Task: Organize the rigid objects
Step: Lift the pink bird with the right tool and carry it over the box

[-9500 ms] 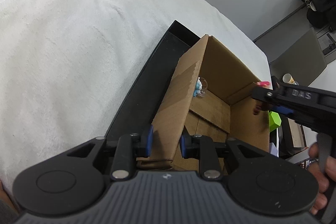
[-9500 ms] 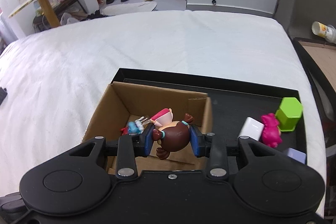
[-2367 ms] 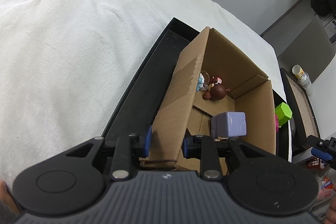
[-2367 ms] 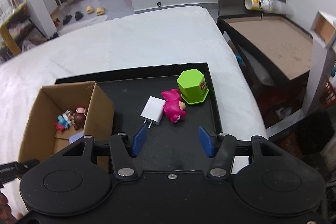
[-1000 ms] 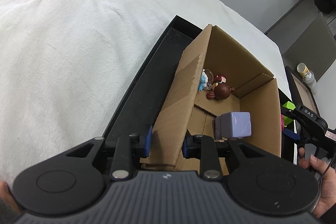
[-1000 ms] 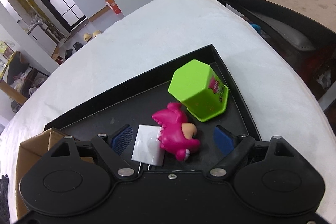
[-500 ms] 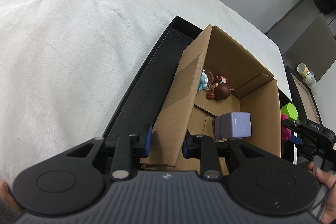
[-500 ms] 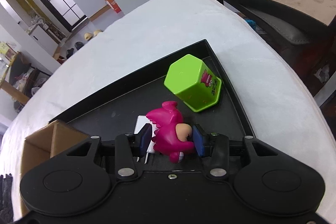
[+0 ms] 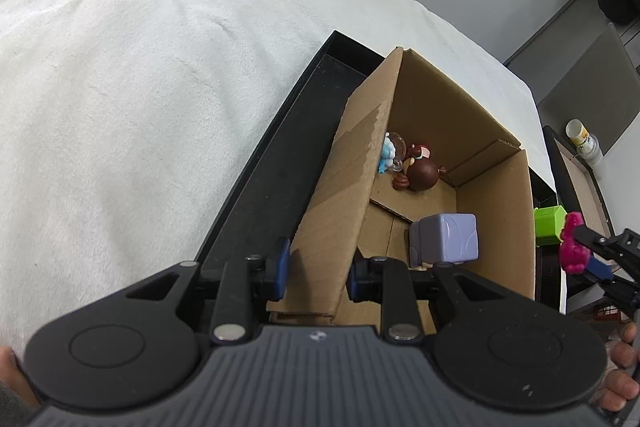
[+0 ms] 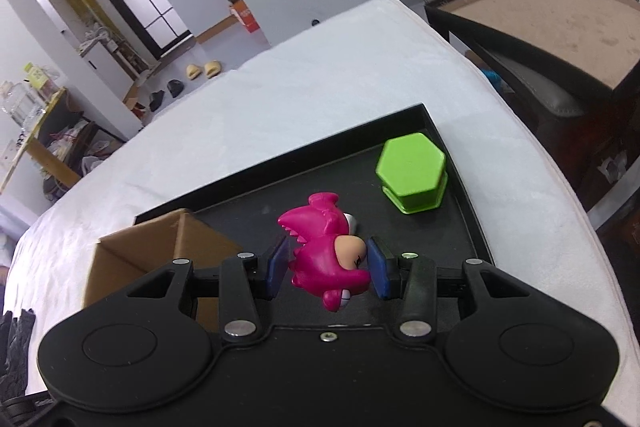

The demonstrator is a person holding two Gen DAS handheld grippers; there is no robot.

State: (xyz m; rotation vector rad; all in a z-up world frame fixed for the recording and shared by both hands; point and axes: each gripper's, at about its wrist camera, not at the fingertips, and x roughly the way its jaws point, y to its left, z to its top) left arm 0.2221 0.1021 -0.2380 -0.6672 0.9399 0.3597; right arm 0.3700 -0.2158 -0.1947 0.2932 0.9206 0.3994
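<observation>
Pads of the right gripper [image 10: 328, 263] press both sides of a pink figure [image 10: 326, 253], holding it off the black tray [image 10: 248, 203]. Its blue pads [image 10: 378, 267] show only in the right wrist view; the left wrist view catches the same gripper from outside at its right edge, w/ the pink figure [image 9: 573, 243] sticking out past the cardboard box [image 9: 440, 115].

Left gripper [image 9: 316, 269] is clamped on the box's near wall, one pad [image 9: 282, 267] outside and the other inside.

Box interior shows only in the left wrist view: a lavender cube [image 9: 446, 239] by the near-right wall, a brown round-headed figure [image 9: 418, 174] toward the far corner, and a small blue-and-clear toy [image 9: 390, 153] beside it, against the left wall. Right wrist view gives just the box's outer corner and rim [image 10: 168, 239], contents hidden.

Box sits on the tray [image 9: 304, 131], at its left end. A green hexagonal block [image 10: 412, 173] stands near the tray's far-right corner, apart from the gripper; the left wrist view shows only a bit of it [image 9: 549, 221] past the box rim. Something white [image 10: 349, 218] peeks out behind the pink figure, too hidden to tell what. Tray rests on a white bedcover [image 9: 140, 67].
</observation>
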